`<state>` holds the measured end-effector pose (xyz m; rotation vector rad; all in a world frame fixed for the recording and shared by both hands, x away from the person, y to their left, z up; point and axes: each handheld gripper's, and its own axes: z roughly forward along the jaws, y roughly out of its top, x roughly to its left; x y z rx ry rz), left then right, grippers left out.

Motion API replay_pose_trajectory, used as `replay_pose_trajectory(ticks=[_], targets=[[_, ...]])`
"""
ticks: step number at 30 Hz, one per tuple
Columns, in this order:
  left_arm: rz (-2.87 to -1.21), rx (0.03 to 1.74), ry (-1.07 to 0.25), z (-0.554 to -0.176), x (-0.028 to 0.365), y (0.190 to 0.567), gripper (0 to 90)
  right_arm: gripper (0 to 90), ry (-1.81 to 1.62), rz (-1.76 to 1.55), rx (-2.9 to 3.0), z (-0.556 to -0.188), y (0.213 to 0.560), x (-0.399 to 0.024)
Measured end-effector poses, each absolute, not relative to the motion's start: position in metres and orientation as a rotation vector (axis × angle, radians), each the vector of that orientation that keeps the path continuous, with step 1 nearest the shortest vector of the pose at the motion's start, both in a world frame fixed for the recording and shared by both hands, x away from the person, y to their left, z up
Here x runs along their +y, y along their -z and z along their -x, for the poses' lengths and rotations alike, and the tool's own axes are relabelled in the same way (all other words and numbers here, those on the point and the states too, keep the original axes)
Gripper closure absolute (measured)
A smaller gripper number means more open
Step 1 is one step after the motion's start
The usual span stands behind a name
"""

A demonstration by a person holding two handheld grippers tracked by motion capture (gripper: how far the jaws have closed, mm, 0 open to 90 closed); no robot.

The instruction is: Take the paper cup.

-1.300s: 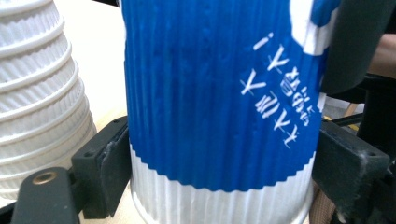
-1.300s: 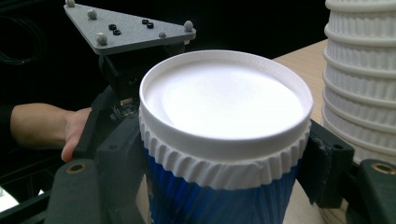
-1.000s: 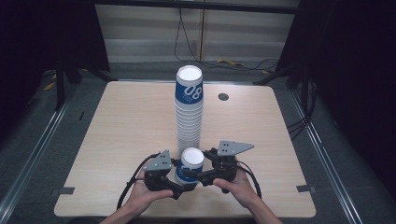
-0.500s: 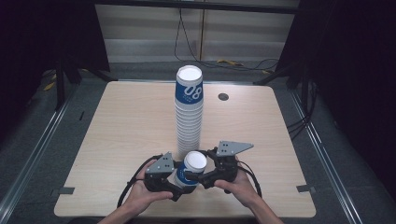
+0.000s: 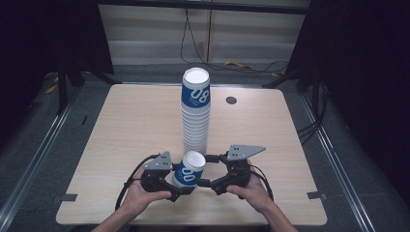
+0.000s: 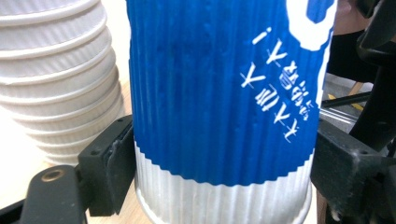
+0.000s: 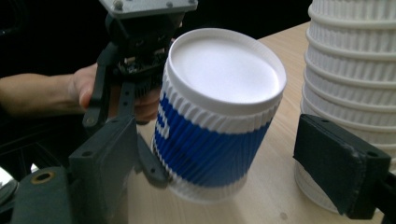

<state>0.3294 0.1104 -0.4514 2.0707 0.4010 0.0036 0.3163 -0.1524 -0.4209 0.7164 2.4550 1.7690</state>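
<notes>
Left gripper (image 5: 176,186) clamps a tilted blue paper cup (image 5: 188,170) near the table's (image 5: 121,125) front edge; right gripper (image 5: 208,182), jaws wide, flanks its rim.

blue-and-white ribbed cup (image 5: 189,173), white ribbed stack (image 5: 195,118), black claw (image 7: 233,158)

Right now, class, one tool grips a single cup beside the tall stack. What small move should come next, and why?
Probably close the right tool onto the single cup. The left tool already clamps its white base, the cup leans toward the cup stack, and the right tool's jaws stand open on either side of it, not touching.
</notes>
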Motion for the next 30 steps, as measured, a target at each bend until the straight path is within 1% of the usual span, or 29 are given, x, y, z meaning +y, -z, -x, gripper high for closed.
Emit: replay_pose_trajectory(ticks=[3,6,12,18,26,30], targets=[[-2.079,0.405,0.014,-0.3303,0.111,0.4519,17.7,14.4,-1.717,-0.705,2.474,-0.3163,0.4207,-0.1526],[-2.127,0.405,0.011,-0.3306,0.1106,0.4533,17.8,16.3,-1.674,-0.698,2.499,-0.317,0.4203,-0.1548],[-2.195,0.395,0.027,-0.3304,0.1077,0.454,17.8,17.0,-1.576,-0.698,2.535,-0.3192,0.4195,-0.1579],[-2.234,0.365,0.015,-0.3315,0.1057,0.4546,17.9,17.0,-1.522,-0.684,2.611,-0.3218,0.4207,-0.1598],[-2.26,0.351,0.051,-0.3335,0.1057,0.4548,17.9,15.6,-1.399,-0.644,2.682,-0.3206,0.4154,-0.1565],[-2.315,0.307,0.066,-0.3338,0.103,0.458,17.8,16.3,-1.365,-0.629,2.697,-0.3216,0.413,-0.1557]])
